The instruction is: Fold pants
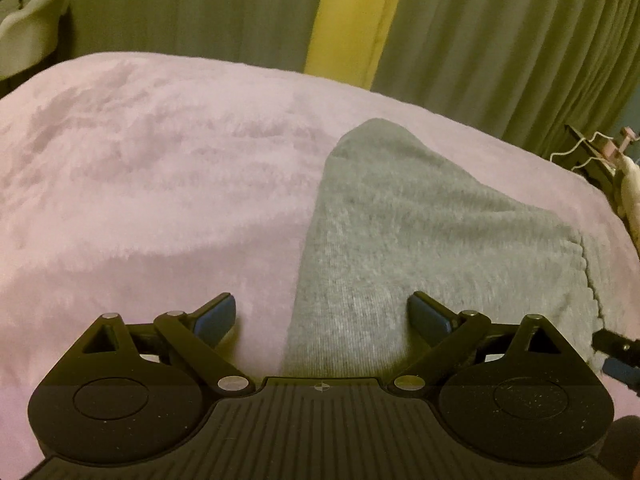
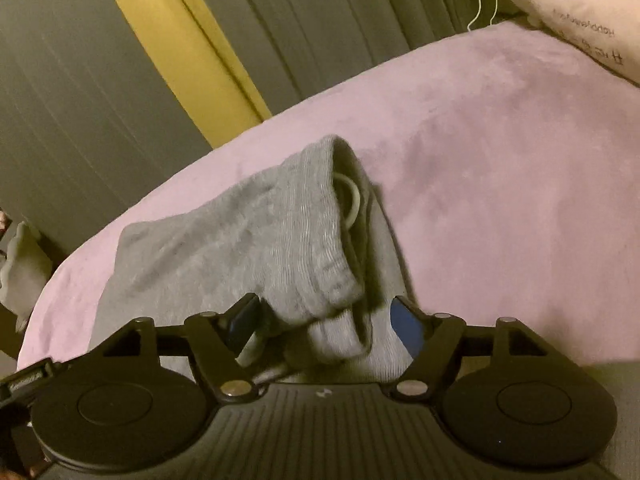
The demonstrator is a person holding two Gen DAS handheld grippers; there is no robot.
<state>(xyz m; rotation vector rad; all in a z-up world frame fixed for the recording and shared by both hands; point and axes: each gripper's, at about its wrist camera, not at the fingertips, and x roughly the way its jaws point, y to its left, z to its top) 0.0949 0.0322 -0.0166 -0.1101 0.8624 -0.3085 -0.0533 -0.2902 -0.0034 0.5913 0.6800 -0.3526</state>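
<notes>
Grey pants (image 1: 400, 232) lie folded on a pink fleece blanket (image 1: 140, 184). My left gripper (image 1: 322, 314) is open, low over the near left edge of the pants, holding nothing. My right gripper (image 2: 326, 320) is open, its blue-padded fingers either side of the ribbed waistband (image 2: 320, 240), which stands bunched up with a white drawstring (image 2: 352, 200) showing inside. The pants (image 2: 200, 256) spread left from there. The tip of the right gripper shows at the right edge of the left wrist view (image 1: 616, 356).
Grey-green curtains (image 1: 500, 40) with a yellow strip (image 1: 352, 20) hang behind the bed. A pale cushion (image 2: 576, 16) with print lies at the bed's far right. A light chair (image 1: 28, 32) stands far left. Wires and small items (image 1: 600, 152) sit at the right edge.
</notes>
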